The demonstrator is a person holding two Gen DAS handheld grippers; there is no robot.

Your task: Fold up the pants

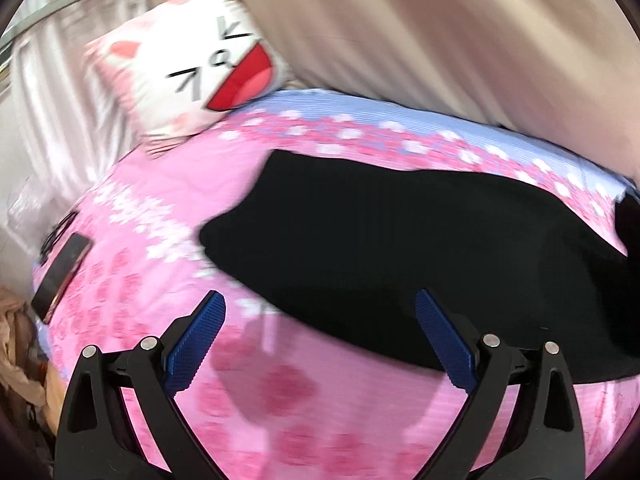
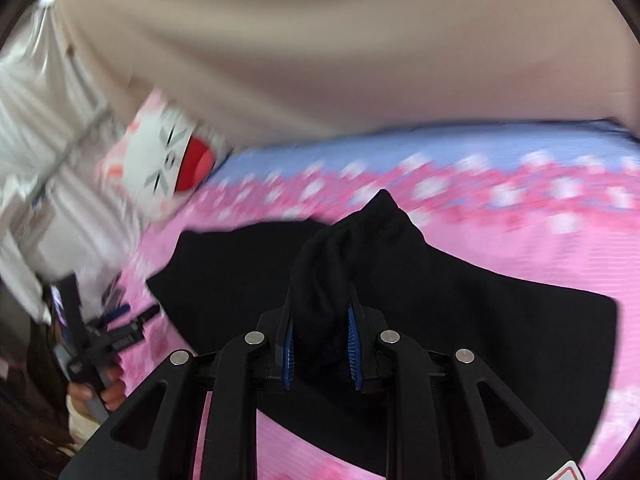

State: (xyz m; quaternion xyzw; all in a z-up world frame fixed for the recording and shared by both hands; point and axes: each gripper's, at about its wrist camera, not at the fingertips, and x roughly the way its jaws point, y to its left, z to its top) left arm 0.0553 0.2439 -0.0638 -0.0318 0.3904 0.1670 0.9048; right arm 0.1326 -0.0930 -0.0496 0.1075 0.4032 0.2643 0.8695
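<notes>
Pinching a bunched fold of black pants [image 2: 320,280] in right claw [image 2: 322,344]; left claw [image 1: 320,316] gaping wide, empty, just beside pants on pink bed [image 1: 260,400].

pants [image 1: 400,240] on bedspread [image 1: 160,216]; pillow [image 1: 192,68] behind, phone [image 1: 60,276] left

Both tongs are alike: the left tongs [image 1: 320,312] and right tongs [image 2: 322,340] have glossy black linkage arms with triangular cut-outs, round silver rivets at the pivots, and ribbed blue pads [image 1: 444,340] on the fingers; a cream sleeve cuff [image 2: 82,424] shows at the person's wrist
</notes>
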